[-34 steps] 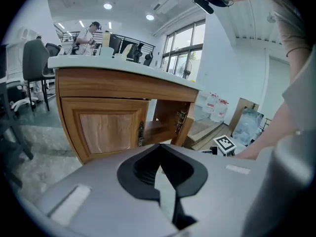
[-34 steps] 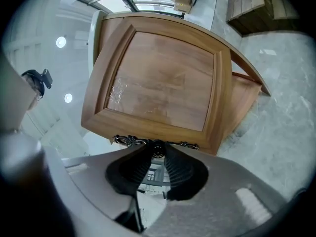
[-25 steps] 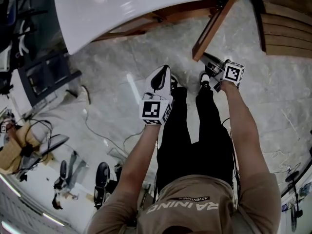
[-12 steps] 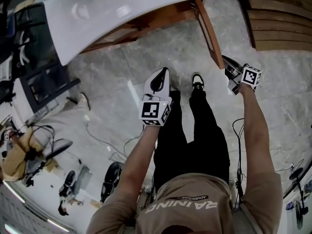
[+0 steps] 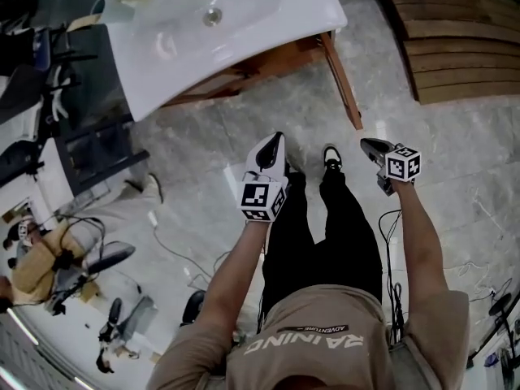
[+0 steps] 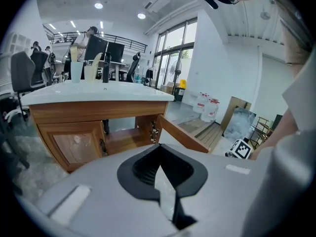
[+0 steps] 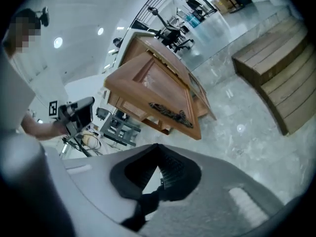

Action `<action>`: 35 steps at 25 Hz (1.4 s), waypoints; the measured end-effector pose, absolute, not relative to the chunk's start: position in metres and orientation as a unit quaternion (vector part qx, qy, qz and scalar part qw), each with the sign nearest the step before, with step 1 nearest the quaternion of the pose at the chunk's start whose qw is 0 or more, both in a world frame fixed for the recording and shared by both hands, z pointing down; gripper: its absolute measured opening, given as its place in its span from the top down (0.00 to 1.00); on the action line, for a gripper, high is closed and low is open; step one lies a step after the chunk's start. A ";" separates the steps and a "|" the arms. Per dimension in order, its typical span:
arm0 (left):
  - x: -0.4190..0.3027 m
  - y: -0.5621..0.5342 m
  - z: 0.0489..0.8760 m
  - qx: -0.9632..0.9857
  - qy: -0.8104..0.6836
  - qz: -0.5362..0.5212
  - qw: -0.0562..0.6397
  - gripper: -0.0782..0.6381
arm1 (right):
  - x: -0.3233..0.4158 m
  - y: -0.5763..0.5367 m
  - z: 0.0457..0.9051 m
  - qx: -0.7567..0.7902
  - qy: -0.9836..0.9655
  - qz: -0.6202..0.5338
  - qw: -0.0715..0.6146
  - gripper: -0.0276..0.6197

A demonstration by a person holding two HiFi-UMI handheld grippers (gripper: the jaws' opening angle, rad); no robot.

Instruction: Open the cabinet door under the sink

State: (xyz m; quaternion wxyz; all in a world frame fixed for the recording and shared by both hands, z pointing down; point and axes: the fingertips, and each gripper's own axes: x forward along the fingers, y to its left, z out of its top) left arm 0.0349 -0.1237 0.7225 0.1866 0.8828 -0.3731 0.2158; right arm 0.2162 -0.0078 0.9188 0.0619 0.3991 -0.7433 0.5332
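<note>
The white sink top [image 5: 244,31] sits on a wooden cabinet. Its right door [image 5: 341,80] stands swung out over the marble floor. In the left gripper view the same door [image 6: 180,135] hangs open beside the shut left door [image 6: 74,144], with the bare inside shelf between them. The right gripper view faces the door's [image 7: 158,90] front panel and its dark ornate handle [image 7: 170,113]. My right gripper [image 5: 370,145] hangs just below the door's free end, apart from it, shut and empty. My left gripper [image 5: 272,140] is held in front of the cabinet, shut on nothing.
Wooden steps [image 5: 455,47] lie to the right of the cabinet. A black rack [image 5: 97,145], cables [image 5: 171,242] and clutter fill the floor at the left. The person's shoes [image 5: 329,157] stand between the grippers.
The door has swung further out. My right gripper has come away from the door's edge and drawn back toward the person. The left gripper has stayed nearly still.
</note>
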 end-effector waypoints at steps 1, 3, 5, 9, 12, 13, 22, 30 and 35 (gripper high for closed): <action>0.035 -0.121 0.717 0.884 -0.371 0.218 0.185 0.87 | 0.211 -0.003 0.913 0.406 -0.743 0.525 0.084 0.95; 0.036 -0.115 0.705 0.886 -0.364 0.222 0.183 0.87 | 0.204 0.006 0.897 0.424 -0.740 0.507 0.124 0.95; 0.038 -0.105 0.692 0.887 -0.357 0.227 0.183 0.87 | 0.196 0.013 0.872 0.437 -0.741 0.488 0.150 0.95; 0.039 -0.100 0.664 0.887 -0.361 0.225 0.181 0.87 | 0.174 0.006 0.816 0.436 -0.767 0.434 0.181 0.95; 0.032 -0.096 0.639 0.885 -0.372 0.214 0.178 0.87 | 0.153 -0.002 0.778 0.422 -0.792 0.389 0.208 0.95; 0.028 -0.094 0.632 0.885 -0.375 0.211 0.177 0.87 | 0.144 -0.004 0.766 0.416 -0.800 0.377 0.213 0.95; -0.007 -0.096 0.581 0.884 -0.396 0.188 0.164 0.87 | 0.121 -0.070 0.653 0.414 -0.849 0.257 0.204 0.95; -0.043 -0.115 0.534 0.877 -0.432 0.127 0.169 0.87 | 0.104 -0.097 0.580 0.407 -0.873 0.166 0.212 0.95; -0.054 -0.131 0.478 0.884 -0.438 0.076 0.146 0.87 | 0.111 -0.101 0.526 0.441 -0.869 0.156 0.162 0.95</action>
